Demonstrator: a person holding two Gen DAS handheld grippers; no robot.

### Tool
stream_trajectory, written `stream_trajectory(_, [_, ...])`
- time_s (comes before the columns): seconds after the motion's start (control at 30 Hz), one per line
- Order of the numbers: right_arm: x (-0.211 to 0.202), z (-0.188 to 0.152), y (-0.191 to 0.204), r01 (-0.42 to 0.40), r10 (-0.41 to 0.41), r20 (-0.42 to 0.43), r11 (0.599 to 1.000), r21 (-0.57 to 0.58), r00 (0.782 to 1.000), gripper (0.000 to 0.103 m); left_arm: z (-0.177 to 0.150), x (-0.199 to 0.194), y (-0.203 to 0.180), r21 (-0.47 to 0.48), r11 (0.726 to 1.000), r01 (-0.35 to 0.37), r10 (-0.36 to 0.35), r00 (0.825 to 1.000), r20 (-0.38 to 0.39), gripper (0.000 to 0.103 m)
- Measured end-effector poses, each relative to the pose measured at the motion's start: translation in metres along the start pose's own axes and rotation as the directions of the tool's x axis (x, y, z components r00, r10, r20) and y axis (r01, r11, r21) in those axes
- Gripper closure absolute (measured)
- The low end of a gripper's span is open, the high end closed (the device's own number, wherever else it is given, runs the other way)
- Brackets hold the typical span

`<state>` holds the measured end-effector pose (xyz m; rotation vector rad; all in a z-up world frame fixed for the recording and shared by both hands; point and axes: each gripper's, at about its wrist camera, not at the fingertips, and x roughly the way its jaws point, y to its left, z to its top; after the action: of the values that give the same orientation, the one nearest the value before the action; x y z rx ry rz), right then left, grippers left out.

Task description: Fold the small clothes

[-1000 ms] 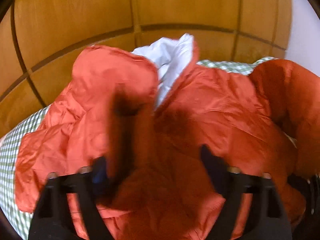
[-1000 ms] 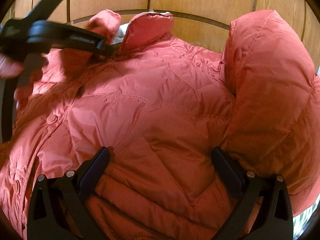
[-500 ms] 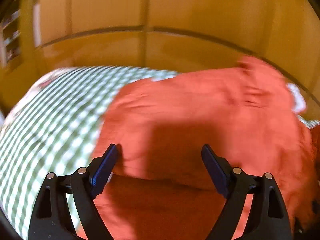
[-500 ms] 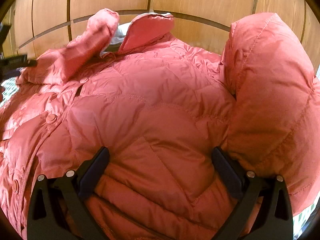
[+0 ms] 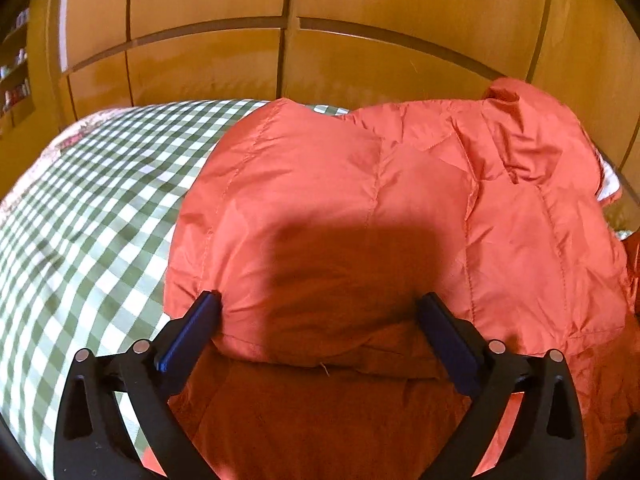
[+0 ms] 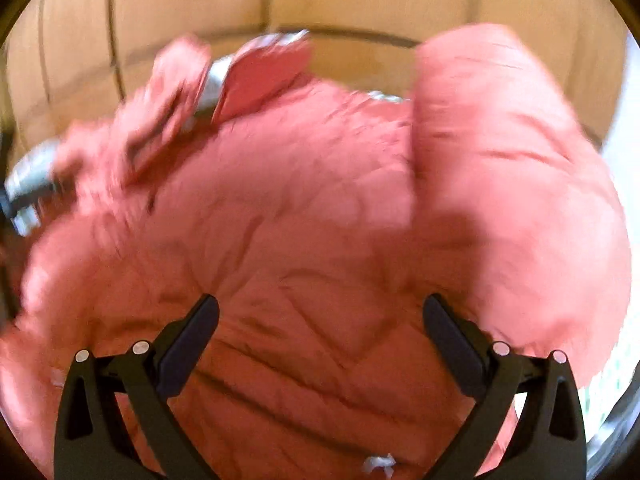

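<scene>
A small orange-red quilted puffer jacket (image 5: 400, 208) lies on a green-and-white checked cloth (image 5: 88, 208). In the left wrist view a puffy sleeve or side panel (image 5: 304, 216) lies folded over the body. My left gripper (image 5: 320, 320) is open, its jaws wide apart straddling the near edge of that fold, holding nothing. In the right wrist view the jacket (image 6: 304, 240) fills the frame, blurred, with its collar (image 6: 260, 72) at the far end and a raised sleeve (image 6: 500, 160) at the right. My right gripper (image 6: 320, 320) is open over the jacket body, empty.
Wooden panelled cupboard doors (image 5: 320, 32) stand behind the bed. The checked cloth spreads to the left of the jacket. A shelf with small items (image 5: 16, 76) sits at the far left. White lining (image 6: 216, 76) shows inside the collar.
My left gripper let go of the sleeve, swung left and drew back to the jacket's left side. The right wrist view has become blurred as that gripper starts to move.
</scene>
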<state>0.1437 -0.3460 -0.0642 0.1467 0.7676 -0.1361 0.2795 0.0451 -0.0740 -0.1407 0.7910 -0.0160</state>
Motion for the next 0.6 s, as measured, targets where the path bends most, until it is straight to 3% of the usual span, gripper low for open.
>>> stream_trajectory(0.13, [-0.024,-0.009,-0.042,-0.048,0.046,0.013,0.979,0.198,0.999,0.002,-0.001,-0.003,0.007,-0.023,1.0,0.021,-0.021,1.0,0.009,0.004])
stream_trajectory(0.23, [-0.039,-0.016,-0.079,-0.046,0.03,0.05,0.937,0.346,0.998,0.002,-0.007,-0.01,0.008,-0.034,0.999,0.024,-0.023,1.0,0.013,0.004])
stream_trajectory(0.3, [-0.043,-0.022,-0.108,-0.046,0.016,0.069,0.887,0.46,0.997,0.002,-0.011,-0.015,0.012,-0.044,0.999,0.028,-0.028,1.0,0.014,0.004])
stream_trajectory(0.43, [-0.03,-0.03,-0.162,-0.034,0.014,0.036,0.744,0.667,0.999,0.002,-0.021,-0.027,0.013,-0.068,0.997,0.043,-0.041,0.999,0.02,0.004])
stream_trajectory(0.5, [-0.023,-0.036,-0.192,-0.064,0.025,0.063,0.638,0.768,0.998,0.002,-0.024,-0.031,0.016,-0.078,0.996,0.049,-0.047,0.999,0.023,0.004])
stream_trajectory(0.53, [-0.019,-0.036,-0.209,-0.079,0.019,0.083,0.578,0.812,0.996,0.005,-0.027,-0.034,0.017,-0.085,0.995,0.054,-0.052,0.998,0.026,0.004])
stream_trajectory(0.57, [-0.016,-0.036,-0.219,-0.093,0.021,0.097,0.543,0.834,0.995,0.008,-0.028,-0.035,0.019,-0.091,0.994,0.059,-0.057,0.998,0.027,0.004])
stream_trajectory(0.6, [-0.011,-0.033,-0.228,-0.105,0.028,0.105,0.506,0.856,0.994,0.024,-0.027,-0.034,0.021,-0.097,0.993,0.063,-0.061,0.998,0.027,0.004])
